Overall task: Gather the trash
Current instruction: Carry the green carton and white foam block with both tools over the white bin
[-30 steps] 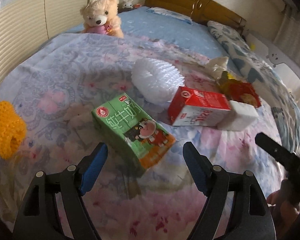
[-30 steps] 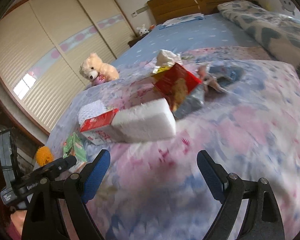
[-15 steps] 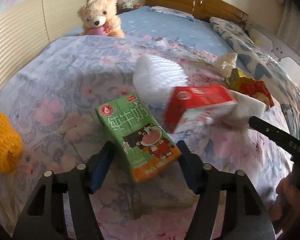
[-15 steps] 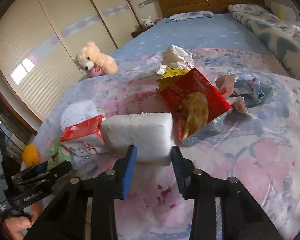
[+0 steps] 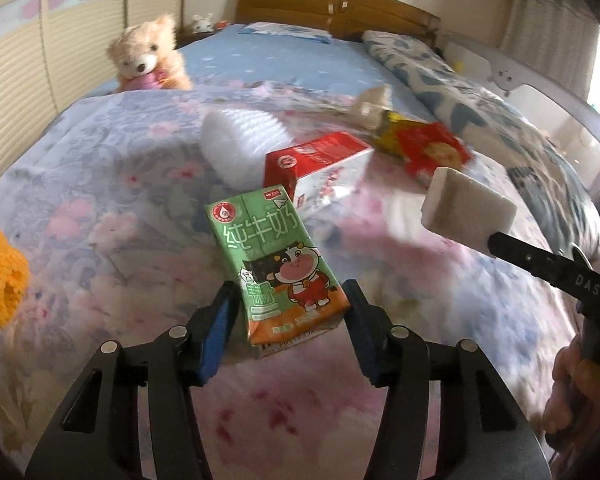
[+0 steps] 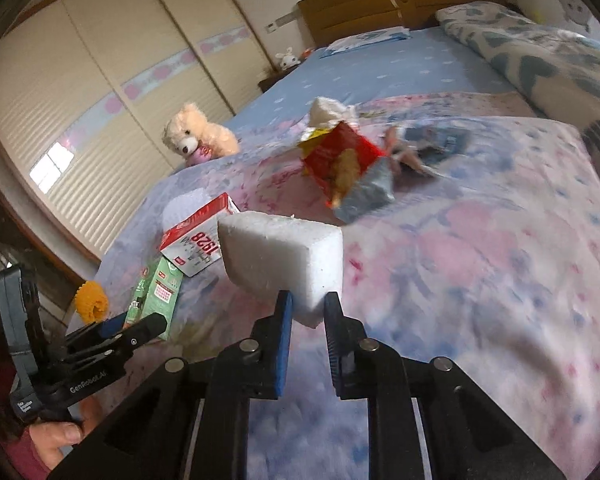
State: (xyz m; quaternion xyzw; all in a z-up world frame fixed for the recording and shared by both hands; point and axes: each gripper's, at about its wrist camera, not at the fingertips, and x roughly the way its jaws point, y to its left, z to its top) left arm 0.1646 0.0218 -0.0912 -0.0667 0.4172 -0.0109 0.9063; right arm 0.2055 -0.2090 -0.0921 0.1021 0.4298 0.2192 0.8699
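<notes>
My left gripper (image 5: pixel 290 312) is shut on the near end of a green milk carton (image 5: pixel 272 264) and holds it lifted above the bed. My right gripper (image 6: pixel 305 312) is shut on a white foam block (image 6: pixel 284 258), raised off the bed; the block also shows in the left wrist view (image 5: pixel 466 210). A red and white milk carton (image 5: pixel 320 168) lies on the floral bedspread (image 5: pixel 100 208), also in the right wrist view (image 6: pixel 200 242). A red snack bag (image 6: pixel 340 162) and crumpled wrappers (image 6: pixel 428 148) lie further back.
A white foam net sleeve (image 5: pixel 242 140) lies behind the red carton. An orange knitted piece (image 5: pixel 0 276) sits at the bed's left edge. A teddy bear (image 5: pixel 148 60) sits at the back left. A wooden headboard (image 5: pixel 340 4) and pillows (image 5: pixel 440 68) are beyond.
Both grippers closed: the left on the green carton, the right on the foam block. Both items have been lifted off the bedspread.
</notes>
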